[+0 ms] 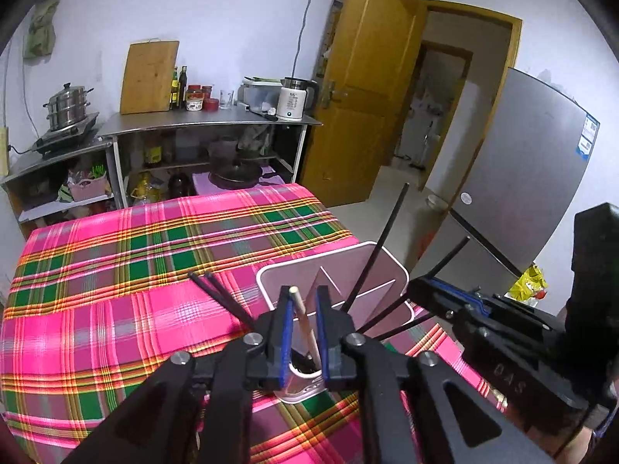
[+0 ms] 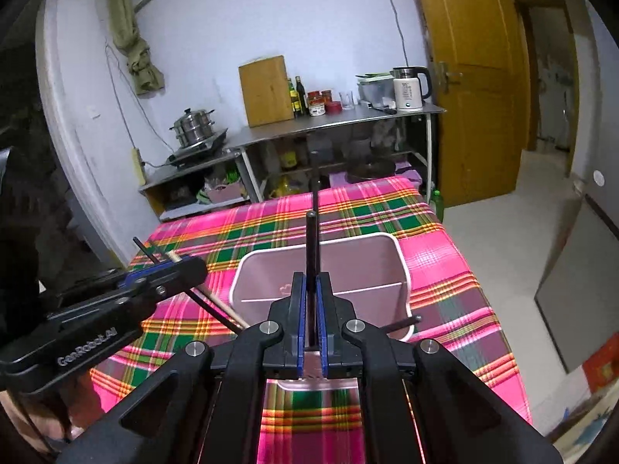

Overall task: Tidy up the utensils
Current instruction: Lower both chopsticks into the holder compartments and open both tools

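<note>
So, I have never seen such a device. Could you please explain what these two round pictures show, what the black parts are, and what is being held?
A person holds one hand-held two-finger gripper in each hand; there is no robot arm. Each round picture comes from a fisheye camera on one gripper, looking forward along its fingers.

In the left wrist view, the left gripper has blue pads on either side of a pale wooden chopstick, which stands in a small cup; whether the pads press on it is unclear. In the right wrist view, the right gripper is shut on a black chopstick.

Both work over a table with a pink plaid cloth. On it stands a pink divided bin. More black chopsticks stick out around the cup.
</note>
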### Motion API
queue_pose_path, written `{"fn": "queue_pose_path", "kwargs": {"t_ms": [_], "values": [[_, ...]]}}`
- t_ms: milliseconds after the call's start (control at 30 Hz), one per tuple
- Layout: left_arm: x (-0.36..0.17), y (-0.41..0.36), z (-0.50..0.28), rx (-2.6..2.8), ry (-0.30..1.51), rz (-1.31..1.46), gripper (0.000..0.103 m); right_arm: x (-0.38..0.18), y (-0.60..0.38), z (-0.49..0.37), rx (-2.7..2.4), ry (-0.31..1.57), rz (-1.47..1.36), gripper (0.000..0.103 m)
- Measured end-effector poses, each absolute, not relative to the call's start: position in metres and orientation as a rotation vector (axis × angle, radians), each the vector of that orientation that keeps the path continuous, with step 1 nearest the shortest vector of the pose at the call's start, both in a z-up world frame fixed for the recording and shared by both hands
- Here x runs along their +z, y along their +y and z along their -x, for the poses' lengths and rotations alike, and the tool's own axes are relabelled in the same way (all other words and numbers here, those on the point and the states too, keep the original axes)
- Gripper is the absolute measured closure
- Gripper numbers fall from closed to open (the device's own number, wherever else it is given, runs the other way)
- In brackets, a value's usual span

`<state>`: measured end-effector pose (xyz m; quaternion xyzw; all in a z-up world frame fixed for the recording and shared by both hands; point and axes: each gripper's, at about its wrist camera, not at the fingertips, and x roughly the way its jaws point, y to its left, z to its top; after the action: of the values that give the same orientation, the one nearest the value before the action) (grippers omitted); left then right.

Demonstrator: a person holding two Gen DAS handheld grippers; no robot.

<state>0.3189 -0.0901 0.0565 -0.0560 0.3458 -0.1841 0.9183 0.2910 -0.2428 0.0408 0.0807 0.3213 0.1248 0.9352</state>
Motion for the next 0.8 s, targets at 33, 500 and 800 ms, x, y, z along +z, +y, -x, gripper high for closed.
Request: {"fn": "queue_pose_path", "kwargs": {"t_ms": [33, 500, 800], "values": [[0.058, -0.088, -0.318, -0.379, 0.710, 0.122, 0.088, 0.041, -0.246, -0.292, 0.254, 0.665, -0.179, 0.098], [0.106, -0.060, -0.265, -0.362, 0.582, 0.120, 0.081, 0.089, -0.255, -0.244, 0.251, 0.519, -0.176, 0.069], [0.109, -0.018, -0.221, -0.301, 0.550, 0.131, 0.081, 0.094, -0.249, -0.198, 0.294, 0.475, -0.190, 0.069]]}}
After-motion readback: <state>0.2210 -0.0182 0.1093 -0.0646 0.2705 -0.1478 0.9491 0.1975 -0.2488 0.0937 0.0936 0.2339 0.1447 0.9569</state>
